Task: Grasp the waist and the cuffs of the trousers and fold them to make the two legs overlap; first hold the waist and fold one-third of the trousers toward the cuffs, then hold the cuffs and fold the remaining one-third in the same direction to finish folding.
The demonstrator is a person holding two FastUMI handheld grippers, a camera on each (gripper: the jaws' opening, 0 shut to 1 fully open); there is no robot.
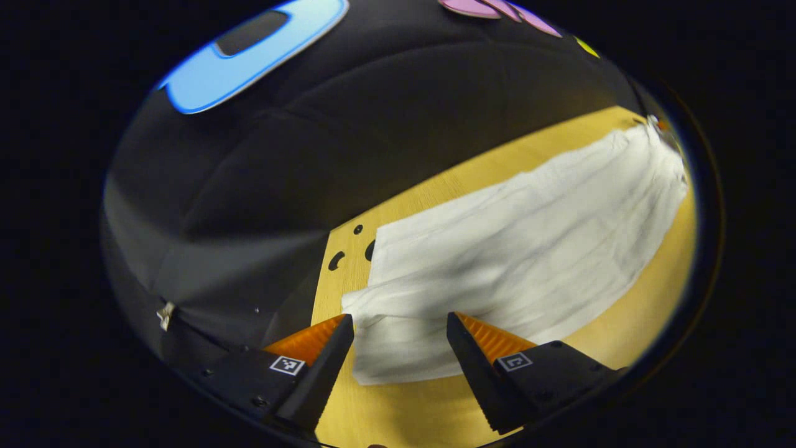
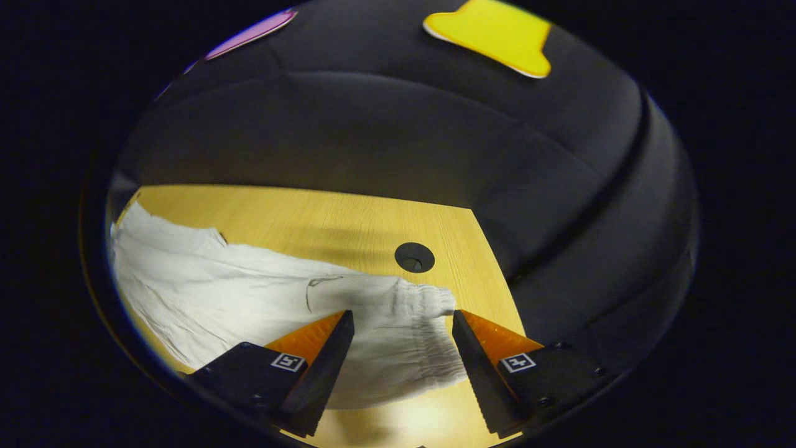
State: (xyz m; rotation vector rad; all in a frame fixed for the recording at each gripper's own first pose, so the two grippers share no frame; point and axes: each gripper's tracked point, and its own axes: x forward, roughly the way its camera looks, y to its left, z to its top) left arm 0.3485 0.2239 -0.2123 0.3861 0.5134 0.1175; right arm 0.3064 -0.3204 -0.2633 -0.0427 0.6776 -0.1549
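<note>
Your trousers [image 1: 516, 249] lie flat on the wooden table [image 1: 622, 336], pale off-white and lightly creased, and they already look doubled lengthwise, one leg resting on top of the other. In the left gripper view you are at the cuff end: the two cuffs [image 1: 379, 323] sit stacked with their edges slightly offset, the upper layer's hem set a little farther back than the lower one's, and a soft shadow falls across the cloth just ahead of your tool. From there the fabric runs away in long shallow folds toward the far right, where it bunches at the waist. Your left gripper [image 1: 400, 323] hovers over that cuff end with its fingers spread wide apart, holding nothing; whether the tips touch the cloth you cannot tell from here. Small dark holes [image 1: 336, 260] in the table sit just beside the cuffs. In the right gripper view you are at the other end: the gathered elastic waist [image 2: 423, 323] shows tight puckers along its edge, and a thin curved seam line [image 2: 317, 286] marks the cloth farther in. Your right gripper [image 2: 403, 323] is likewise spread wide, its fingers on either side of the waistband and gripping nothing. A round dark hole [image 2: 415, 257] lies in the table just beyond the waist.
</note>
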